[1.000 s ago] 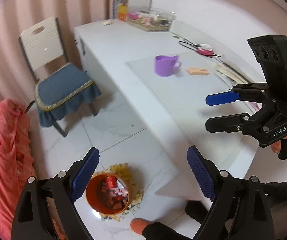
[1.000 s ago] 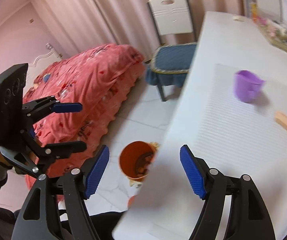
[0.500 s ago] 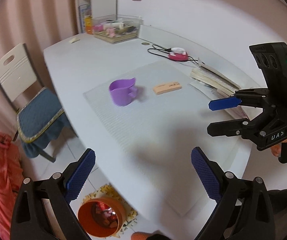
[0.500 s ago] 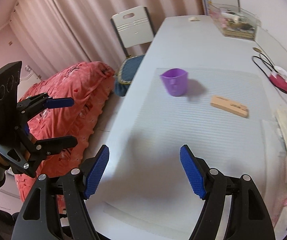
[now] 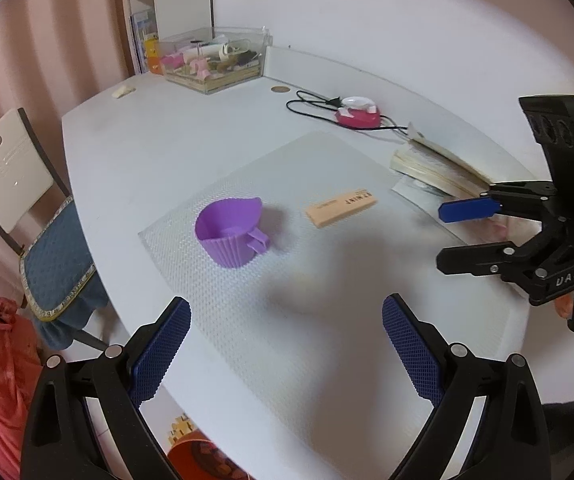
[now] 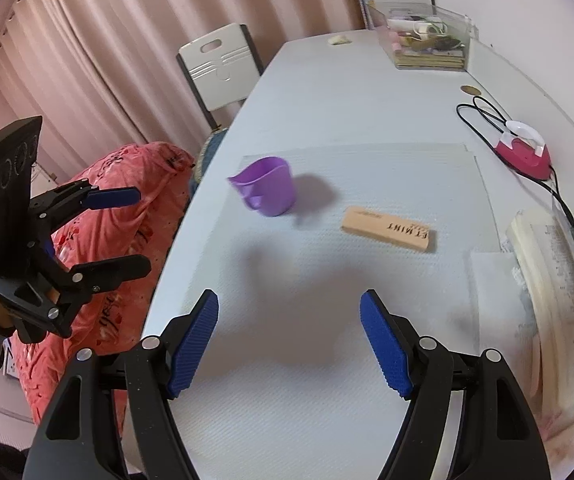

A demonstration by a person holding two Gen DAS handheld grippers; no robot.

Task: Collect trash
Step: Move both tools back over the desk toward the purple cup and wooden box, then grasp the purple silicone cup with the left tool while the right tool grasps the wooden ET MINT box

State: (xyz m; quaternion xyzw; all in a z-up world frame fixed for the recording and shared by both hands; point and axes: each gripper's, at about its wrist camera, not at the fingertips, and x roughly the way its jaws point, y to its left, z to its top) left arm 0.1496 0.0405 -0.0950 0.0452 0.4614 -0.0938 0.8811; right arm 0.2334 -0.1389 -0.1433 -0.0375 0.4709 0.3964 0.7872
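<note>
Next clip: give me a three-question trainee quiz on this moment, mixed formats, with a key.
1. True or false: the left gripper is shut on the purple cup.
2. Multiple choice: the tan box printed with "MINT" lies
A. inside the purple cup
B. flat on the textured mat, apart from the cup
C. on the stack of books
3. Fill in: the orange bin stands on the ____, below the table edge.

Key: 1 false, both it and the right gripper are open and empty; 2 B; 3 floor.
</note>
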